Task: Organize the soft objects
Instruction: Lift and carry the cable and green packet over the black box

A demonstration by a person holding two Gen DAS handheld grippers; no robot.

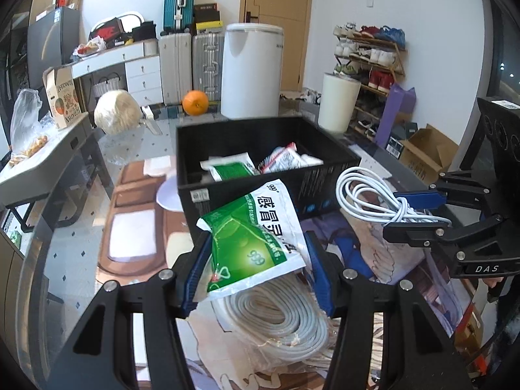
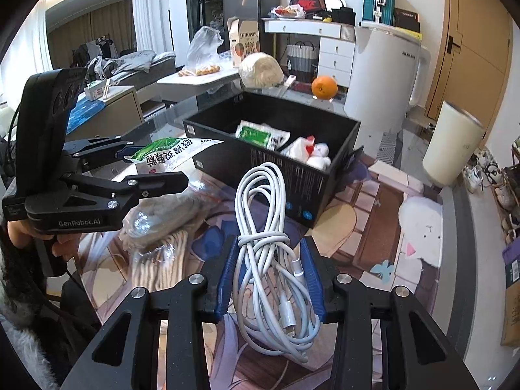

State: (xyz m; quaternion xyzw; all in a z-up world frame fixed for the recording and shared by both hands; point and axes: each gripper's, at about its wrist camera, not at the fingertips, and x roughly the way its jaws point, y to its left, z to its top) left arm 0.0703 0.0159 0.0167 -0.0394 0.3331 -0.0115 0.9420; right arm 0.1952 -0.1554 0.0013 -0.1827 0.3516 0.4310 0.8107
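The left gripper (image 1: 256,260) holds a green and white packet (image 1: 256,237), pinched between its blue pads (image 1: 198,276). The packet hangs in the air, just in front of the near wall of the black box (image 1: 260,195). Under it, on the table (image 1: 136,195), lies a coil of cord in a clear bag (image 1: 279,318).

The right gripper (image 2: 269,276) holds a bundle of white cable (image 2: 263,227). Its pads squeeze the bundle where a loop ties it together. The cable is also in the air, close to the box's near corner.

The box (image 2: 302,178) has two parts. One part has another green packet (image 2: 256,135) in it. The other has a white bag with red on it (image 2: 308,152).

The packet looks light and floppy, and its shiny skin may slip. Holding it near the middle seems best. The cable looks soft and springy, so its loops could spill out. The tied part looks like the safest place to hold. Both things seem ready to go over the wall and into the box.
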